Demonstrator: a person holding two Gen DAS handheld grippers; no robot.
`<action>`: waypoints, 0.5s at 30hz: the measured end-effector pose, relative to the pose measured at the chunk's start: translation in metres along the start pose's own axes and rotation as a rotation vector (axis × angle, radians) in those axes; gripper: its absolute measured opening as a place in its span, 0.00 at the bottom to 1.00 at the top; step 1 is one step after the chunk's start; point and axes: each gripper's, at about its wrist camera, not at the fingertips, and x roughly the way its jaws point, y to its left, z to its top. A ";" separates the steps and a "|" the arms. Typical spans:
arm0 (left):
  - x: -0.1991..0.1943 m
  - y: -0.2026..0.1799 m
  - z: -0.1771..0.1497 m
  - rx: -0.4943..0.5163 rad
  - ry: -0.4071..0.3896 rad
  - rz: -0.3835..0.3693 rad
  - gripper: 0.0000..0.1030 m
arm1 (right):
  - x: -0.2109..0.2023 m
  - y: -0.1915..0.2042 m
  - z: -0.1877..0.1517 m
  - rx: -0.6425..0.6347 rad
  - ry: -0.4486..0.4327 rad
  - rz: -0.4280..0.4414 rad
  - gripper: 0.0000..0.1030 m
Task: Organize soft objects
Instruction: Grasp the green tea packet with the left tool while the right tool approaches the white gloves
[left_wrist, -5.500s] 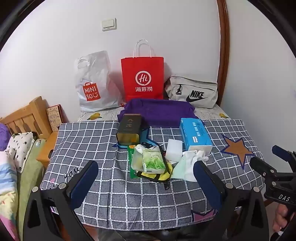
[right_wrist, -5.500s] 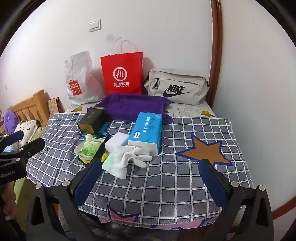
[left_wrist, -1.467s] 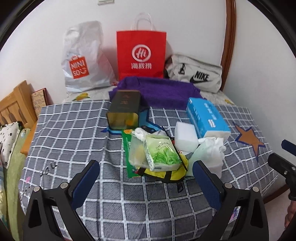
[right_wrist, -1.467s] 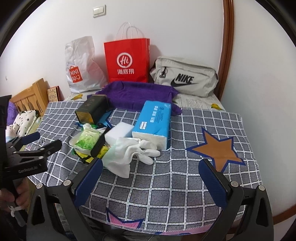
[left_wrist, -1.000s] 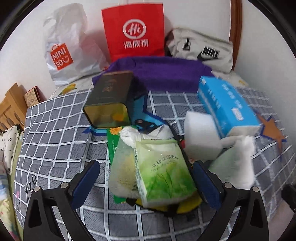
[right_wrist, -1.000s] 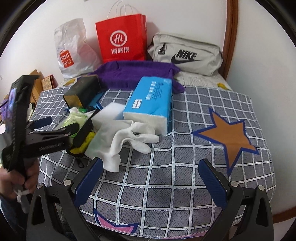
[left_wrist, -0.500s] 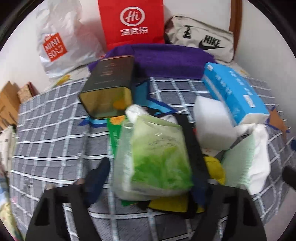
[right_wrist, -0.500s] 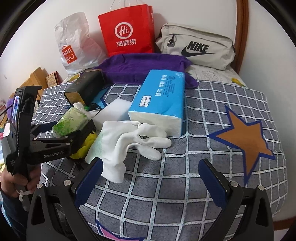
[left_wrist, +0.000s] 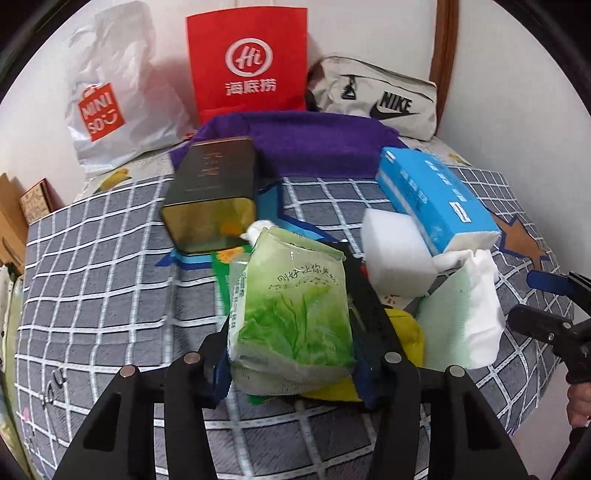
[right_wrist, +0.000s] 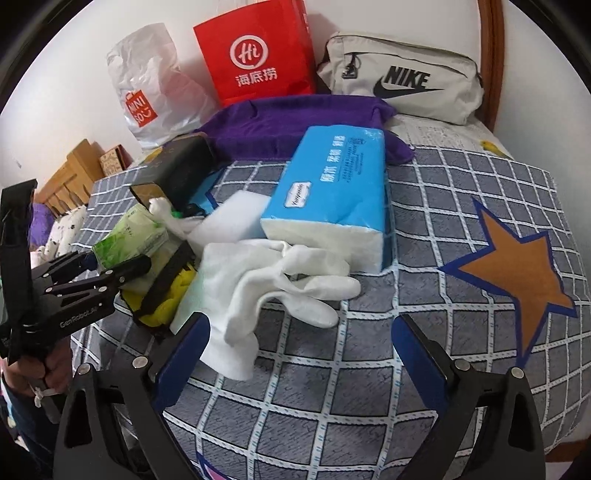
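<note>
Left tool (left_wrist: 291, 354) clamped on green tissue pack (left_wrist: 295, 302), right tool (right_wrist: 301, 350) spread apart above white glove (right_wrist: 273, 277), blue tissue pack (right_wrist: 332, 195) at 12 o'clock of glove.

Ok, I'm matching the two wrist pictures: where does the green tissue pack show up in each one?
Left wrist: the green tissue pack fills the lower centre, between the left gripper fingers.
Right wrist: it sits small at the left edge, at the left gripper's tips.
Shared landmark: the blue tissue box, right of the pack in both.
</note>
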 end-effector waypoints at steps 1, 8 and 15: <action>-0.001 0.002 -0.001 -0.001 -0.001 0.003 0.48 | 0.000 0.001 0.001 -0.005 -0.005 -0.004 0.96; -0.004 0.027 -0.010 -0.050 0.010 -0.001 0.49 | 0.004 0.003 0.006 -0.009 -0.006 0.013 0.96; -0.002 0.040 -0.017 -0.080 0.006 -0.011 0.52 | 0.013 0.011 0.007 -0.029 0.019 0.022 0.96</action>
